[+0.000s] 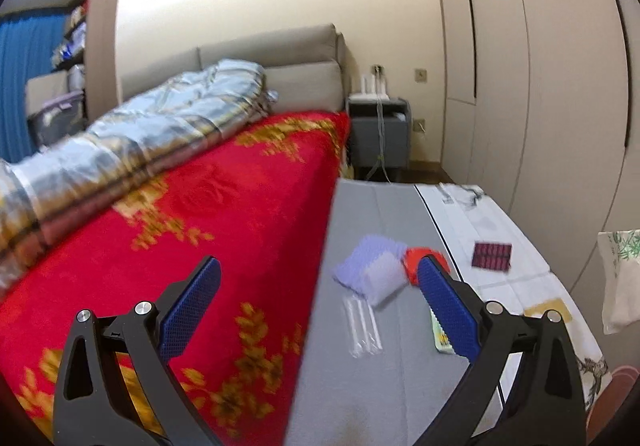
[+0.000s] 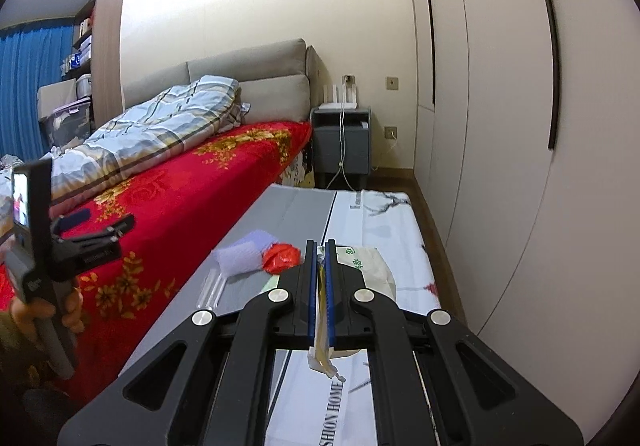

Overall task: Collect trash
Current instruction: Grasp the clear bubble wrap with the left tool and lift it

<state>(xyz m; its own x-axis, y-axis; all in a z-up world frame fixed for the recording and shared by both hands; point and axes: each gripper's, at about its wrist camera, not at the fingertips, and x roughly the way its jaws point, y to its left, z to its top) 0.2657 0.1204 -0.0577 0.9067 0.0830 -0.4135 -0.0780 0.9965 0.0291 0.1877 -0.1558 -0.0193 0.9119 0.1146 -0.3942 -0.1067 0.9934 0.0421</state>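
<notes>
Trash lies on the grey table (image 1: pixel 348 386): a lavender foam sheet (image 1: pixel 372 270), a crumpled red wrapper (image 1: pixel 416 258), clear plastic tubes (image 1: pixel 362 326), a dark red packet (image 1: pixel 492 255) and a green-yellow packet (image 1: pixel 442 344). My left gripper (image 1: pixel 319 264) is open above the table's left edge, nothing between its fingers. In the right wrist view a hand holds that left gripper (image 2: pixel 102 220) over the bed. My right gripper (image 2: pixel 320 246) is shut on a thin white plastic bag with green print (image 2: pixel 368 266). The bag (image 1: pixel 620 278) hangs at the far right of the left wrist view.
A bed with a red flowered blanket (image 1: pixel 224 206) and a folded plaid quilt (image 1: pixel 160 126) runs along the table's left side. A white printed cloth (image 2: pixel 384 218) covers the table's right half. A grey nightstand (image 2: pixel 342 138) stands behind. Wardrobe doors (image 2: pixel 500 126) line the right.
</notes>
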